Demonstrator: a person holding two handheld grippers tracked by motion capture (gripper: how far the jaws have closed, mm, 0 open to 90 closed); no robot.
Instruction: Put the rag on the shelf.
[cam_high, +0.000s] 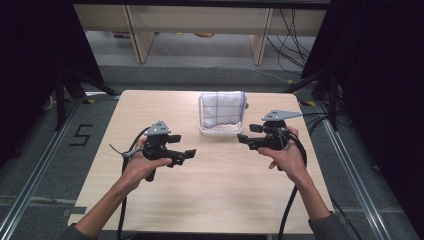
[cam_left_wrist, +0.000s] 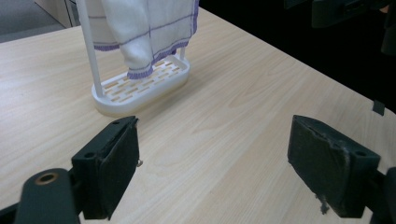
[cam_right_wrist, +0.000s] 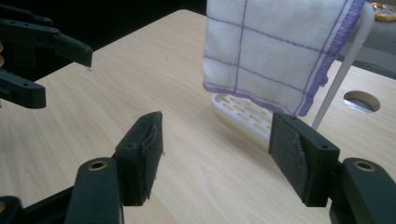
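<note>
Left gripper (cam_left_wrist: 215, 172) gapes wide before towel (cam_left_wrist: 149, 28) on rack (cam_left_wrist: 140, 88)

- Floor marking (cam_high: 81, 135): the digit "5", formed in black tape on the grey floor, left of the surface (cam_high: 210, 200).
- No other text, label, brand or sign is legible on the items in view.

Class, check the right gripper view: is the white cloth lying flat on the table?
No: the white cloth hangs over the white rack, its purple-edged lower hem above the slotted base.
</note>
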